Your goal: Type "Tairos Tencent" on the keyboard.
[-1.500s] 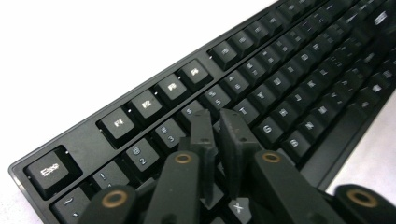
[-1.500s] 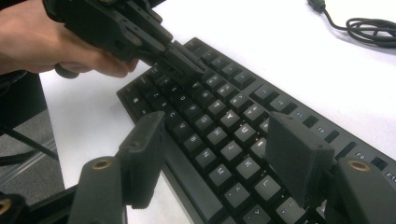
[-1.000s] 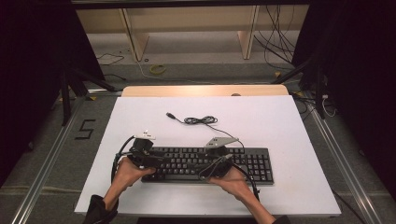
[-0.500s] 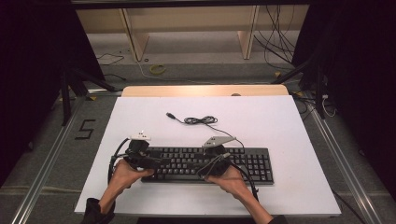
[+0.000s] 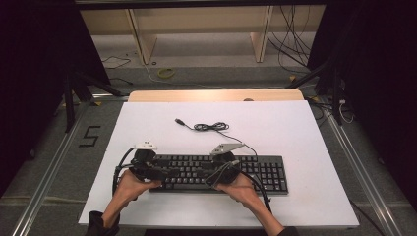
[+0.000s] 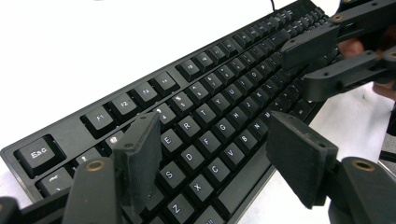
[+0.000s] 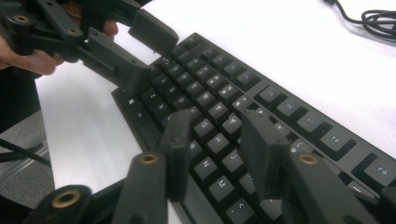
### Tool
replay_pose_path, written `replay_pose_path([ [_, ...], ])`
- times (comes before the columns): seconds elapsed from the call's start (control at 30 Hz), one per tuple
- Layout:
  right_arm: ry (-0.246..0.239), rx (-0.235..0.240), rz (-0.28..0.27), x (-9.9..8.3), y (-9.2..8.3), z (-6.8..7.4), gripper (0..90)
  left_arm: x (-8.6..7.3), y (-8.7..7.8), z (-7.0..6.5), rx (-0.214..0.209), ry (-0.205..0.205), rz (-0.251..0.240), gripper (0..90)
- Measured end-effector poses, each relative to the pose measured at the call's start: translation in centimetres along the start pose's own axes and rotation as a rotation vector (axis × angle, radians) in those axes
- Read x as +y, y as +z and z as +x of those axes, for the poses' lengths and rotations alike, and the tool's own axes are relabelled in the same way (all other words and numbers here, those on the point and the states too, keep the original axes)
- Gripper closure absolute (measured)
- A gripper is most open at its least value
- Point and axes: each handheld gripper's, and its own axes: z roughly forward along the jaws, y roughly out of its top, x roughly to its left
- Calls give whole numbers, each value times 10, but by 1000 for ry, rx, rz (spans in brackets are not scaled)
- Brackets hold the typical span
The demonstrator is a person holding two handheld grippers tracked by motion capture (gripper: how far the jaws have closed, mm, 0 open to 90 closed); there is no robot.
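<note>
Though flat, black keyboard (image 5: 216, 173), white-lettered

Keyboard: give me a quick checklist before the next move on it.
1. Keyboard flat on the table: ok.
2. Left gripper over the letter keys, jaws just opened, nothing between them: ok.
3. Right gripper over the keys, jaws just closing, pressing a key: cannot tell.
4. Grippers apart from each other: ok.
5. Cable behind the keyboard, away from both hands: ok.
</note>
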Motion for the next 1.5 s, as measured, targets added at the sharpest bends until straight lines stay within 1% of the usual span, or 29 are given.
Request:
replay_pose_path([
  [0.27, -2, -3, 28, -1, 6, -1, 767, -3, -2, -2, -7, -4, -14, 339],
  [0.47, -13, -13, 57, -2, 11, -2, 856, -6, -4, -3, -8, 2, -22, 338],
  [0.53, -16, -19, 68, -3, 13, -2, 876, -6, -5, -4, -11, 2, -27, 338],
  [0.63, -21, -18, 80, -4, 15, -1, 898, -7, -6, -5, -13, 12, -33, 338],
  [0.87, -33, -18, 109, -7, 22, 1, 900, -10, -7, -5, -15, 10, -34, 338],
  [0.9, -41, -18, 110, -8, 24, 1, 900, -10, -7, -5, -15, 11, -34, 338],
  [1.07, -38, -11, 123, -9, 28, 3, 900, -11, -7, -5, -15, 8, -31, 337],
  [1.27, -53, -16, 135, -10, 32, 3, 900, -12, -7, -5, -16, 12, -27, 338],
  [1.33, -47, -15, 140, -11, 34, 3, 900, -12, -7, -5, -14, 11, -26, 339],
  [1.4, -61, -21, 152, -12, 35, 4, 900, -12, -7, -4, -14, 11, -25, 340],
  [1.47, -53, -20, 149, -13, 36, 5, 900, -12, -6, -4, -15, 10, -23, 340],
  [1.5, -60, -23, 148, -13, 37, 6, 900, -12, -6, -5, -15, 10, -22, 340],
])
